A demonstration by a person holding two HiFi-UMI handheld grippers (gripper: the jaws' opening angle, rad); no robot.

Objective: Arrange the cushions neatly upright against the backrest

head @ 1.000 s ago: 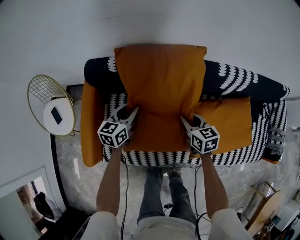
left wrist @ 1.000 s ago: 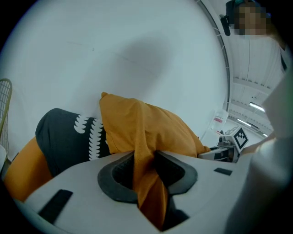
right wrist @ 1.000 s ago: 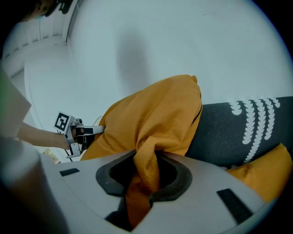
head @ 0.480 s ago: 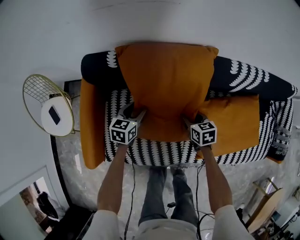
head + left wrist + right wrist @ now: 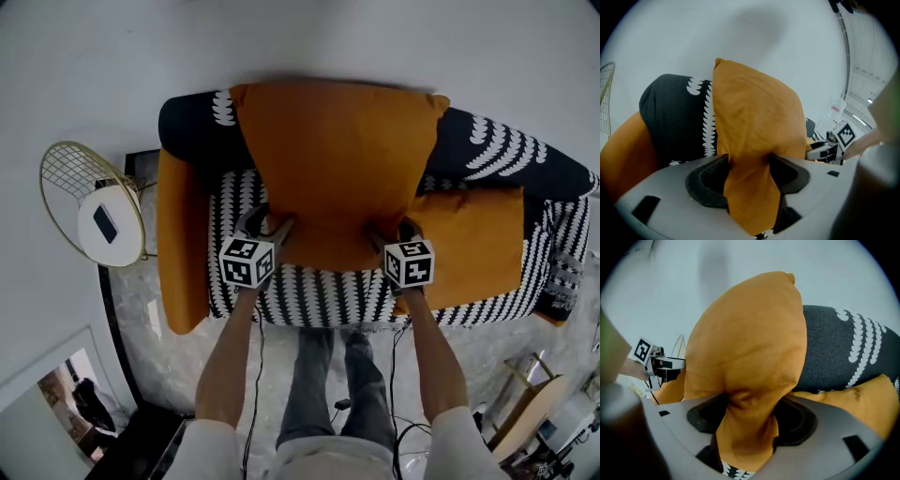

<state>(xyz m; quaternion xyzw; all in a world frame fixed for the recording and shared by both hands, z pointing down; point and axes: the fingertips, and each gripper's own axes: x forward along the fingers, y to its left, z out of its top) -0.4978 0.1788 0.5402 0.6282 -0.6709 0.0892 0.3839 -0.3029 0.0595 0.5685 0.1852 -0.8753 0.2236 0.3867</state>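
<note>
A large orange cushion (image 5: 337, 169) stands upright against the backrest (image 5: 197, 127) of a black sofa with white pattern. My left gripper (image 5: 267, 223) holds its lower left corner and my right gripper (image 5: 389, 230) its lower right corner. In the left gripper view the orange fabric (image 5: 754, 122) runs down between the jaws of the left gripper (image 5: 749, 164), touching both pads. In the right gripper view the cushion (image 5: 750, 348) is pinched narrow in the right gripper (image 5: 750, 413). Both pairs of jaws are opening. A smaller orange cushion (image 5: 473, 244) lies flat on the seat at the right.
Another orange cushion (image 5: 178, 244) leans along the sofa's left arm. A round gold wire side table (image 5: 66, 173) with a phone (image 5: 106, 225) on it stands left of the sofa. The patterned seat front (image 5: 319, 300) shows between my arms. The person's legs stand before the sofa.
The large cushion has been pushed back and upright against the backrest. Both grippers moved slightly forward with it, and their jaws have widened round the corners.
</note>
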